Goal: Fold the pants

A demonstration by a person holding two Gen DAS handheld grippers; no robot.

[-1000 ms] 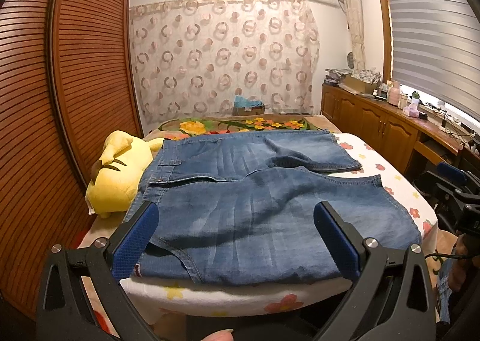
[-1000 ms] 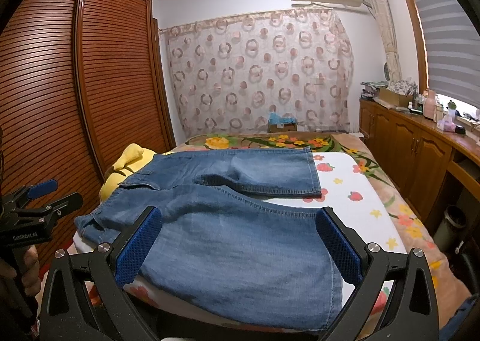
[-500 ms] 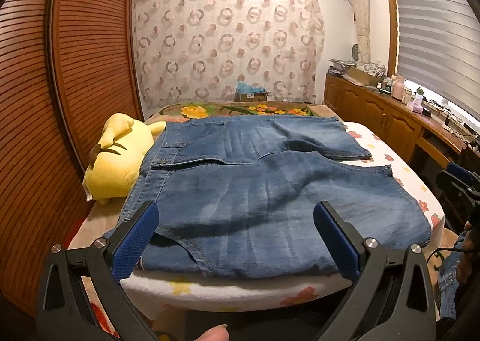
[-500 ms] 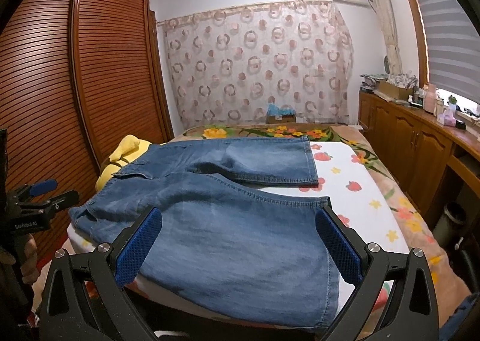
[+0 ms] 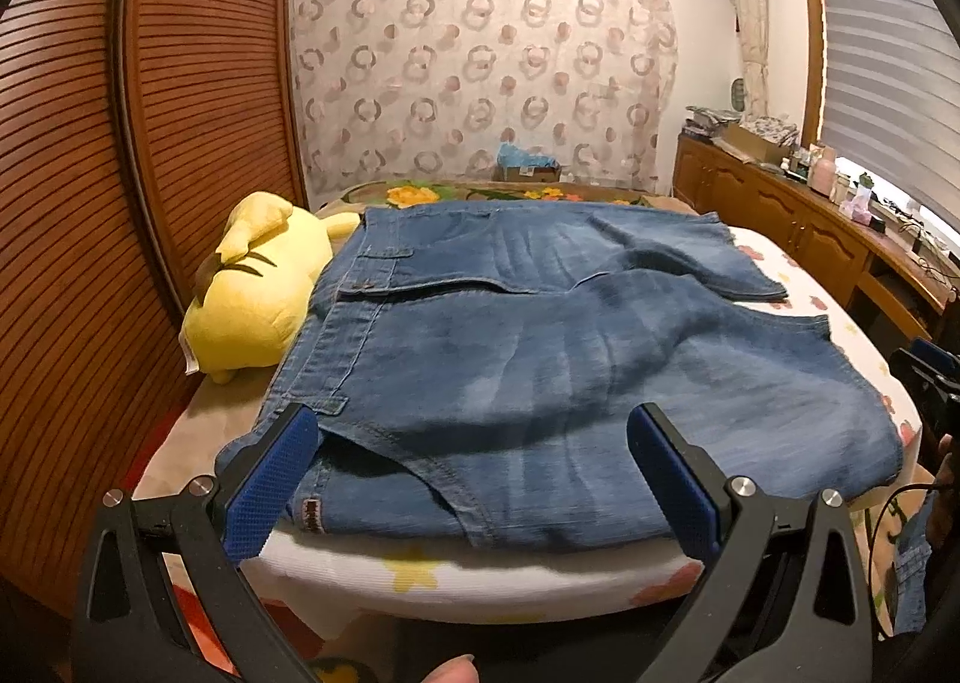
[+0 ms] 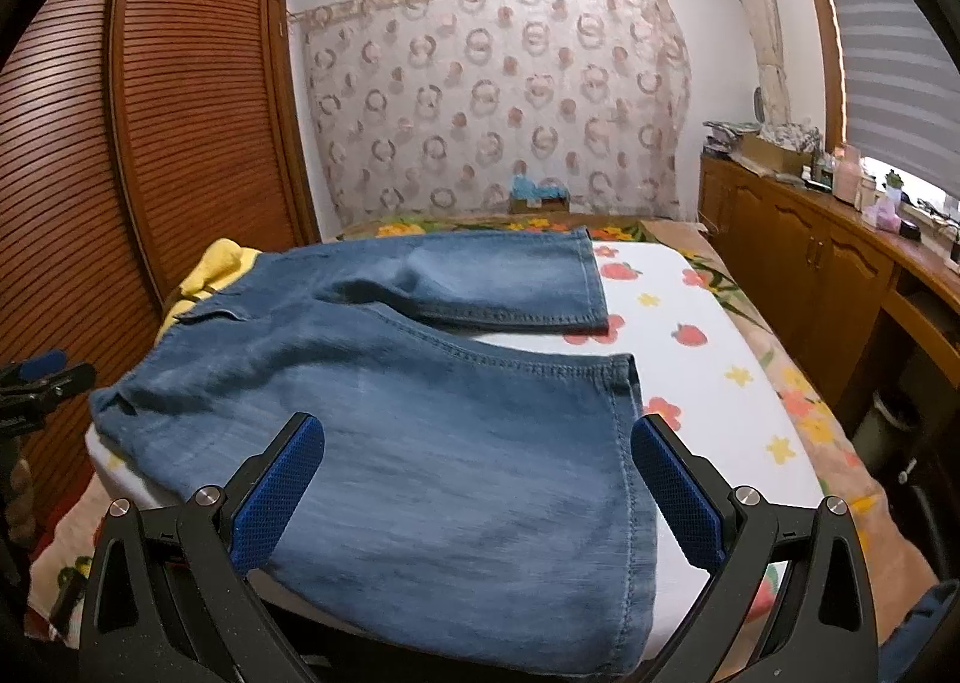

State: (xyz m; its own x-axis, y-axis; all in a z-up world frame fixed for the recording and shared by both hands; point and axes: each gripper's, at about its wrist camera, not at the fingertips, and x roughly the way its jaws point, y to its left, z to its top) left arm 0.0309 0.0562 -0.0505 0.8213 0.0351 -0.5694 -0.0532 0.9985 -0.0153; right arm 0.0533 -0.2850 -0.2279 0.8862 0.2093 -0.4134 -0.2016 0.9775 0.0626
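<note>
Denim shorts (image 5: pixel 540 371) spread flat on the floral bedsheet (image 6: pixel 708 359), filling centre frame in both views; waistband at left beside yellow plush toy (image 5: pixel 252 293), leg hems at right; soft, limp, moderately heavy, likely to drape and sag; best pinched at thick seams: near waistband corner lower left, near hem (image 6: pixel 630 473) lower right; left gripper (image 5: pixel 474 479) and right gripper (image 6: pixel 477 488) both spread wide, holding nothing; small brown tag (image 5: pixel 310 515) unreadable.
</note>
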